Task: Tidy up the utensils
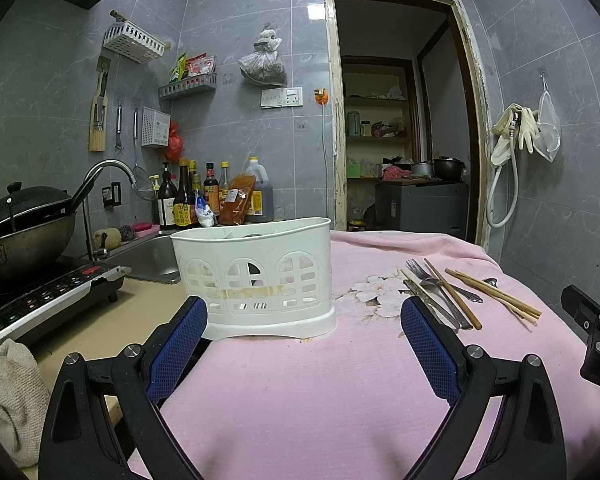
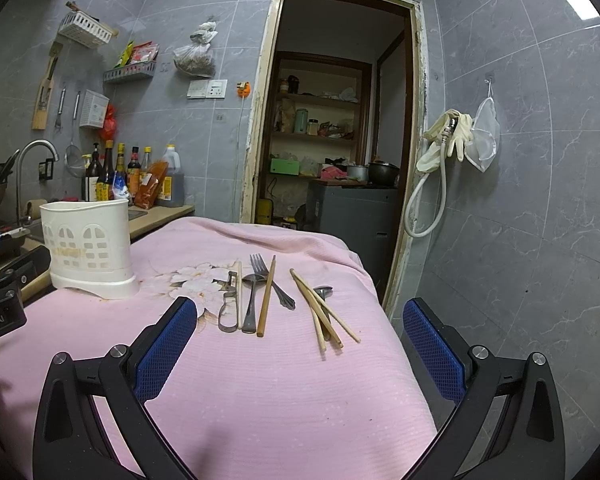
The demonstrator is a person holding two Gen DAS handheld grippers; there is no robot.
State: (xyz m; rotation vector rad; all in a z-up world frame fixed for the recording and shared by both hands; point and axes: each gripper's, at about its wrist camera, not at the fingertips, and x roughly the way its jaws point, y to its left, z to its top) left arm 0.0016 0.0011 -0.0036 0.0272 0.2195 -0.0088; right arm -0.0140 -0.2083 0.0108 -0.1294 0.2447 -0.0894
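A white plastic utensil holder (image 1: 256, 276) stands upright on the pink cloth (image 1: 300, 380); it also shows in the right wrist view (image 2: 90, 248). Utensils lie loose on the cloth to its right: a peeler (image 2: 229, 308), a spoon (image 2: 252, 296), a fork (image 2: 266, 276), a brown chopstick (image 2: 266, 296), a pale chopstick (image 2: 240, 296) and a bundle of chopsticks (image 2: 324, 316) over a second spoon (image 2: 322, 291). My left gripper (image 1: 304, 312) is open and empty, just in front of the holder. My right gripper (image 2: 300, 316) is open and empty, in front of the utensils.
A sink (image 1: 148, 256) with a tap, an induction hob (image 1: 44, 296) with a wok (image 1: 24, 236) and sauce bottles (image 1: 204, 200) lie left of the cloth. A rag (image 1: 8, 396) lies at the near left. The cloth's right edge (image 2: 380, 292) drops to the floor by a doorway.
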